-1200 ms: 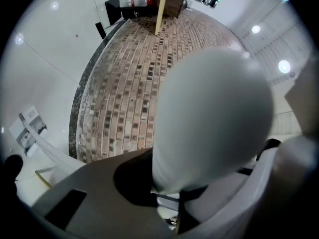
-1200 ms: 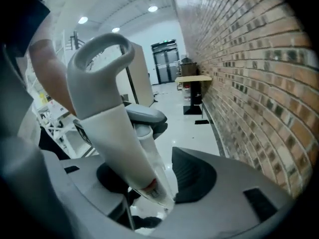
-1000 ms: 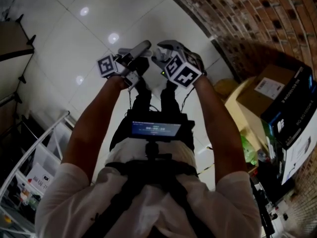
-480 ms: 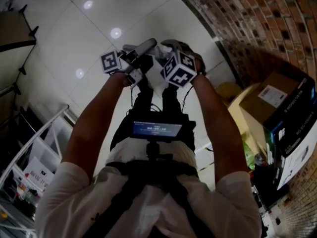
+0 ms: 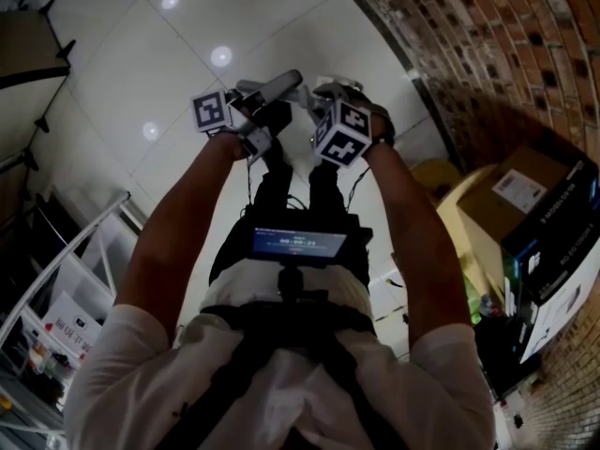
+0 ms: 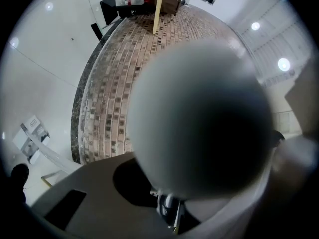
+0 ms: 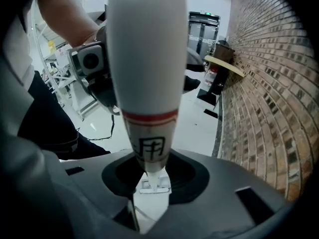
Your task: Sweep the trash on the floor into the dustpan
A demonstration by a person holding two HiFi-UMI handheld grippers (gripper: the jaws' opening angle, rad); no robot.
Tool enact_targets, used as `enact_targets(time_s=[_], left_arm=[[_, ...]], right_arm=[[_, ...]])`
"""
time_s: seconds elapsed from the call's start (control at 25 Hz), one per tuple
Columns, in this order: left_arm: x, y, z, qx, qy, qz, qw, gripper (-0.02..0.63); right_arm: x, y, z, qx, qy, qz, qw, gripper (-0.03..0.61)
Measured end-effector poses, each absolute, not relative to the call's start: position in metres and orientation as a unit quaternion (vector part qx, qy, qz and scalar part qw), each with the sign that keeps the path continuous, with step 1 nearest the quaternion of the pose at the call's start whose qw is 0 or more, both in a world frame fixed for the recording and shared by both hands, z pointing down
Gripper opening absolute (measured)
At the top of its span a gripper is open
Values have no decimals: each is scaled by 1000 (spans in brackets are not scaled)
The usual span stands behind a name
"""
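Here, white handle (image 7: 144, 59) in left gripper (image 5: 255, 109).

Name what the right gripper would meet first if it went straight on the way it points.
The white round handle with a red band, already standing between the right gripper's closing jaws; nothing nearer shows in that line.

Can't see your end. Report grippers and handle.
Left gripper shut on white handle. Right gripper jaws closing, handle between them. Brick wall alongside, clear of both.
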State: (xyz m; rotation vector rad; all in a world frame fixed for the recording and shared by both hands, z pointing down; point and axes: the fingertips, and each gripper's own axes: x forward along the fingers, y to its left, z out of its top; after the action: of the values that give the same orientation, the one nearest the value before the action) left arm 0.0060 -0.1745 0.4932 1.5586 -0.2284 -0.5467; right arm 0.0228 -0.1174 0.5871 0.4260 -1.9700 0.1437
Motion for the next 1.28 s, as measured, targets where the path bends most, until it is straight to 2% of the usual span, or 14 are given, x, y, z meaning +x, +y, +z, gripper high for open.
enact_targets(time_s=[0.12,0.24,0.32,0.72,0.96,1.12,1.28], left_arm=[[7,-174,492,691,-95,-244,673,32],[7,-174,493,687,-96,-243,678,32],[7,-173,493,686,-96,-243,679,32],[7,-172,491,688,-91,-246,677,32],[0,-177,495,689,-107,-245,674,34],[-4,-178,497,710,-117,-220,659,74],[-5,-178,497,736,-127,-195,636,162]], right_arm=[[23,-123,584,187,-818,67,540,124],[31,-115,599,164,-798,73,576,121],[36,-111,604,157,-792,61,586,98],[44,-126,597,270,-759,56,589,98],[29,-123,605,258,-769,36,584,104],[26,-125,605,259,-771,37,580,109],[26,-127,602,267,-778,48,567,197]])
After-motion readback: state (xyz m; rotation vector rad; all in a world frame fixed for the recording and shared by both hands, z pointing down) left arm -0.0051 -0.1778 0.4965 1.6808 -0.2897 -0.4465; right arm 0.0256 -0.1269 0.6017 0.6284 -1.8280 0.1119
